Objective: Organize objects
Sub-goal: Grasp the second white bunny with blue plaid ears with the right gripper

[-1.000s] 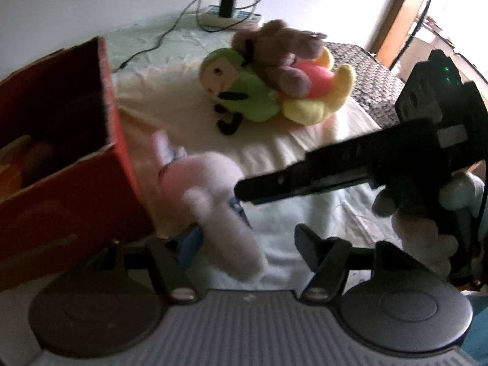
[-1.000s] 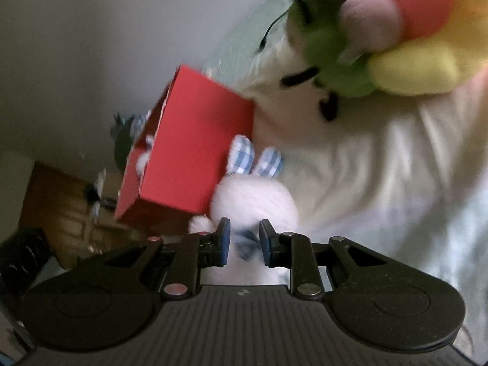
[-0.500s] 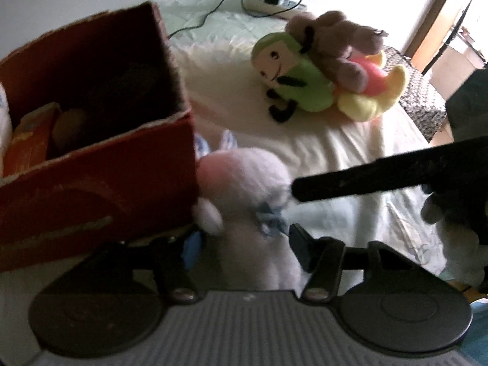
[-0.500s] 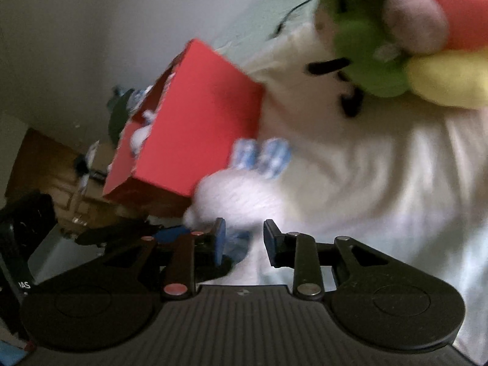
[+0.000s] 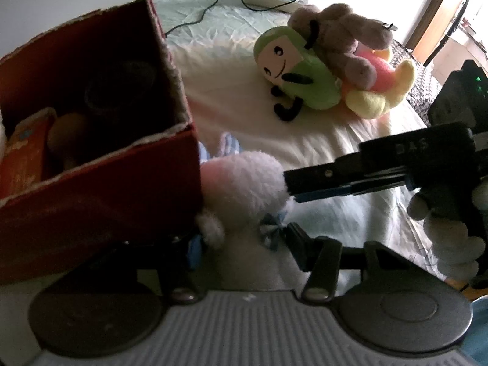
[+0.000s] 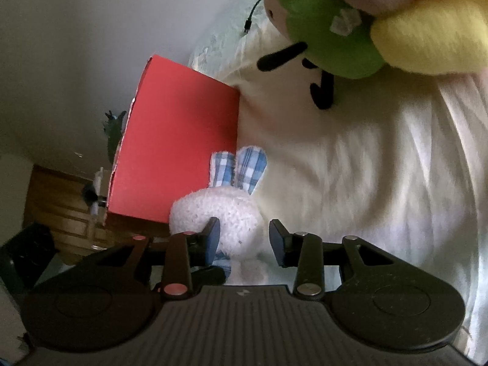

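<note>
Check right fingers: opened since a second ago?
Yes. The right gripper fingers now stand apart on either side of the bunny beside the red box; earlier they were nearly closed.

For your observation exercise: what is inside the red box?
Inside the red box, the left wrist view shows an orange packet at the left, a brown rounded thing beside it and a dark round shape behind. The shadowed bottom and near corner stay hidden.

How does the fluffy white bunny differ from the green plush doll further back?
The white plush bunny with blue checked ears lies beside the red cardboard box, alone; the green plush doll with black limbs lies apart, piled against other toys. The bunny sits between gripper jaws; the doll is untouched. Both rest on the cream sheet.
</note>
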Motion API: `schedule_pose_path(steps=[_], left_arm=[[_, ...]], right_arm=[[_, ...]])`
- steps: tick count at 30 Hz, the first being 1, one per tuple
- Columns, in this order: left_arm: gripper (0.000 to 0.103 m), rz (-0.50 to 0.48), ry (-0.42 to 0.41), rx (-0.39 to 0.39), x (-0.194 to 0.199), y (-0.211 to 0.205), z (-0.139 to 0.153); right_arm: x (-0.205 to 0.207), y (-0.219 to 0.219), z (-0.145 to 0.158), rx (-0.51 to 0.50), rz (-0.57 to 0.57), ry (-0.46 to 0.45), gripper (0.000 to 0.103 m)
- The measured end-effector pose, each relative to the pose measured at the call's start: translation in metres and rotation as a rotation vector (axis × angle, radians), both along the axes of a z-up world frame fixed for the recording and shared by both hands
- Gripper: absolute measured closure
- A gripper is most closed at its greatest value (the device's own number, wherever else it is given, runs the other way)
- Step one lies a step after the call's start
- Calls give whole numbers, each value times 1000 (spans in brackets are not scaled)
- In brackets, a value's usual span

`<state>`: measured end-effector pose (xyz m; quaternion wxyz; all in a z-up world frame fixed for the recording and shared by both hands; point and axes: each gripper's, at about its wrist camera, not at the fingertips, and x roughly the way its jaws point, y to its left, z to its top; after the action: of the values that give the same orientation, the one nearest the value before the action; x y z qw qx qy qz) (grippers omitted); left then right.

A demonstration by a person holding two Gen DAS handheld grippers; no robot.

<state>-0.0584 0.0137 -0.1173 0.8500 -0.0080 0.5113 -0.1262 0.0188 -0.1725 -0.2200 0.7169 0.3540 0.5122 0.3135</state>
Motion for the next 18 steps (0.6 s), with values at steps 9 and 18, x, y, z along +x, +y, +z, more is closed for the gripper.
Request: schedule_pose_path(steps=[9, 18], left_arm=[[49, -24, 5, 19, 0, -9, -3], [51, -18, -11, 52, -1, -16, -1]], right_arm=[[-5, -4, -5, 96, 29, 6, 40], [8, 24, -11, 104, 34, 1, 36]])
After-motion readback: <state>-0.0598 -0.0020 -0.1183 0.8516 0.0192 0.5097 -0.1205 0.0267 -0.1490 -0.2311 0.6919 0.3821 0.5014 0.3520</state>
